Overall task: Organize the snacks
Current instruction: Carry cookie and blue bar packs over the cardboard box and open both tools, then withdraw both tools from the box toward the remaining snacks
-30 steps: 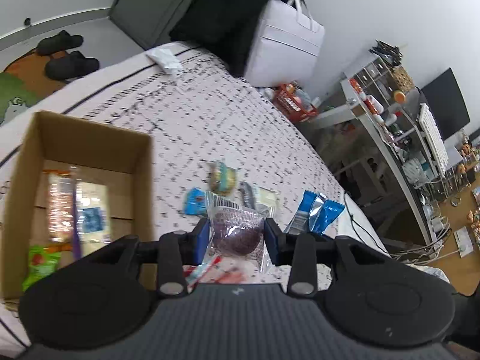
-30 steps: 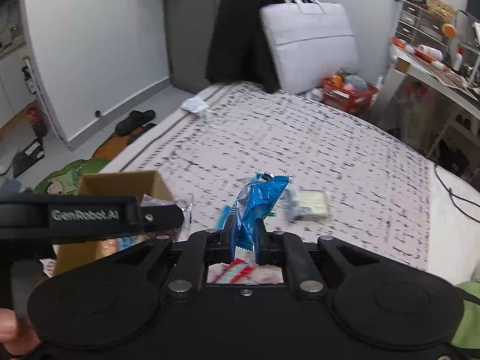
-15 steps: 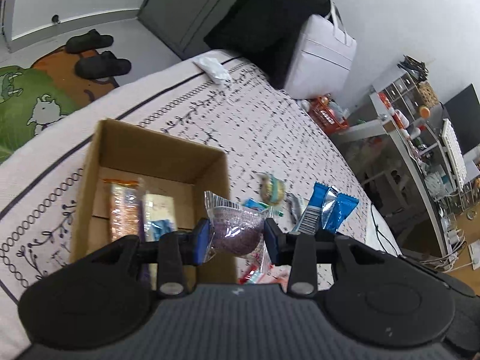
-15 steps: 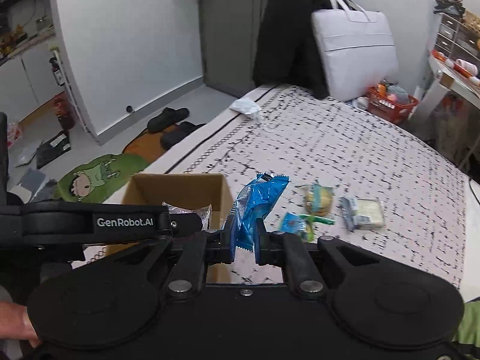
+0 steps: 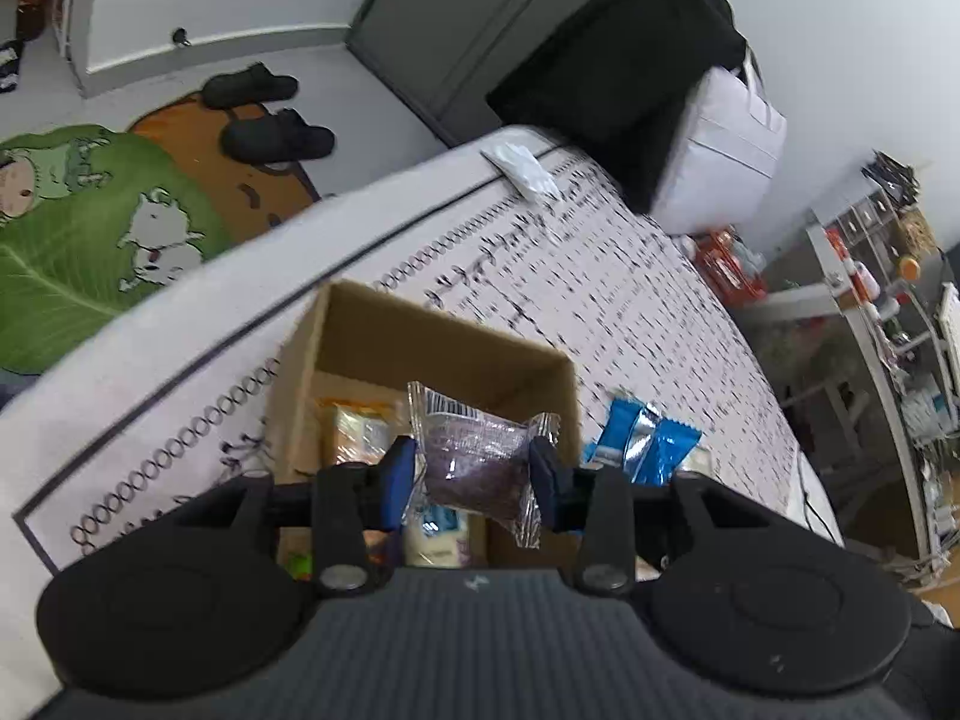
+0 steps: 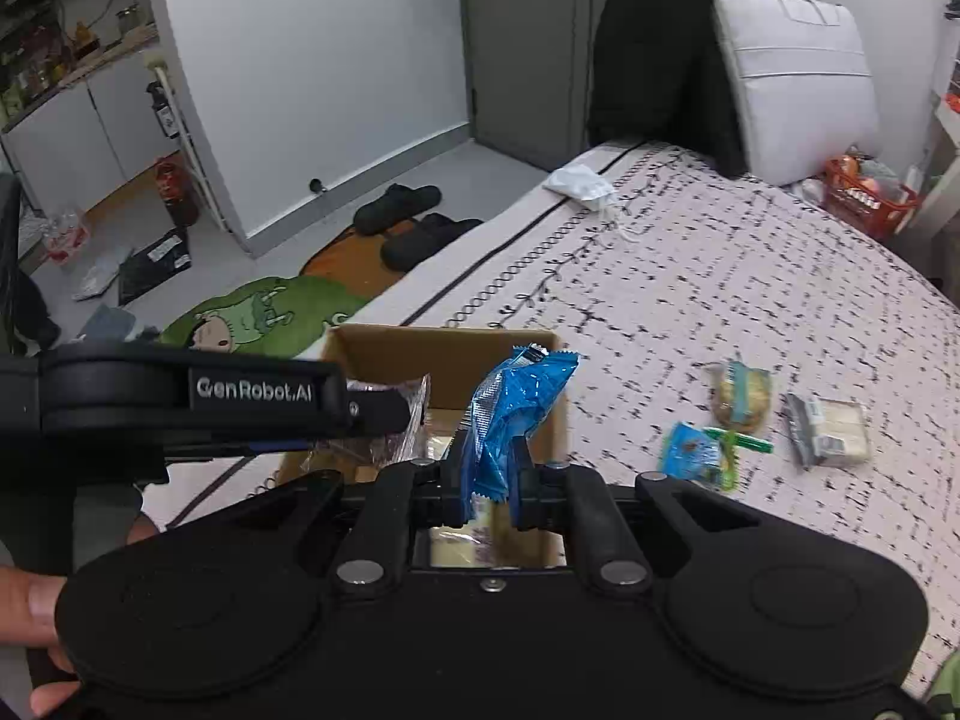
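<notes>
My left gripper (image 5: 474, 471) is shut on a clear packet with a dark purple cake (image 5: 477, 456), held above the open cardboard box (image 5: 432, 339) on the bed. Several wrapped snacks lie inside the box. My right gripper (image 6: 489, 474) is shut on a crumpled blue foil packet (image 6: 516, 402), hanging over the box's right side (image 6: 456, 339). The left gripper (image 6: 384, 411) with its clear packet shows at the left of the right wrist view. On the bedspread to the right lie a round cake packet (image 6: 741, 393), a small blue-green packet (image 6: 696, 456) and a pale packet (image 6: 837, 429).
The box stands near the bed's left edge, with a green rug (image 5: 78, 228) and black slippers (image 5: 270, 120) on the floor beyond. A white pouch (image 6: 579, 183), a black garment and a white bag (image 6: 792, 60) are at the bed's far end. A person's hand (image 6: 36, 618) grips the left tool.
Both grippers have carried their packets leftward across the bed, from over the loose snacks to above the cardboard box. Both grips look unchanged.
</notes>
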`<state>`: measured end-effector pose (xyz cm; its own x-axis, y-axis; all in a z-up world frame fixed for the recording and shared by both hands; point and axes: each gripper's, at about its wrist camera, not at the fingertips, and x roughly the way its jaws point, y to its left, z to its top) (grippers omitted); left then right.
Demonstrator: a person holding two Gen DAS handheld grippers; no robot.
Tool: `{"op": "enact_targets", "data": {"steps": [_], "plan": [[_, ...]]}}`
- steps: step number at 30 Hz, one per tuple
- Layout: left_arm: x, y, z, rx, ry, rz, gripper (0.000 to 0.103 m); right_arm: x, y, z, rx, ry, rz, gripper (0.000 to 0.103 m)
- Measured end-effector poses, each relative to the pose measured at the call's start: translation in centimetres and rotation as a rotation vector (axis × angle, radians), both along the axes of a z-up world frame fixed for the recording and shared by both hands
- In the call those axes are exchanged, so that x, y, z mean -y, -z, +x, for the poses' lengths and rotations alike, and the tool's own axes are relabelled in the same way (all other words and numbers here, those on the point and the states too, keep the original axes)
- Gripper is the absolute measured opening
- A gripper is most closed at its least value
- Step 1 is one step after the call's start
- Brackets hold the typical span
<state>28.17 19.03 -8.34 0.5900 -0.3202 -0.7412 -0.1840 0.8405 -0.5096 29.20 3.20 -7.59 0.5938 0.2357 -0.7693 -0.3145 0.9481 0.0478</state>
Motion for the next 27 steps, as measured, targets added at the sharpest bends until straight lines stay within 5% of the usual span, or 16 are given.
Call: {"op": "enact_targets", "data": {"steps": [3,4,6,10,19,27], "plan": [[-0.4,-0.3,0.4,-0.001,-0.01,0.009,0.046,-0.5,0.0,0.2,-0.004,-0.03,0.019,0.025],[-0.5,-0.3,0.5,-0.008,-0.01,0.004,0.052,-0.6,0.0,0.2,-0.009,-0.03,0.011,0.035],[-0.5,-0.3,0.8,-0.028,-0.011,0.014,0.063,-0.4,0.0,0.2,-0.005,-0.028,0.006,0.039],[0.2,-0.5,0.7,-0.041,-0.004,0.047,0.081,0.7,0.1,0.1,-0.032,-0.013,0.018,0.039],[1.4,-1.4,-0.1,-0.056,-0.007,0.062,0.083,3.8,-0.4,-0.6,-0.034,0.034,0.03,0.041],[2.8,-2.7,-1.2,-0.026,0.004,0.069,0.101,6.7,-0.9,-1.7,-0.039,0.065,0.059,0.047]]}}
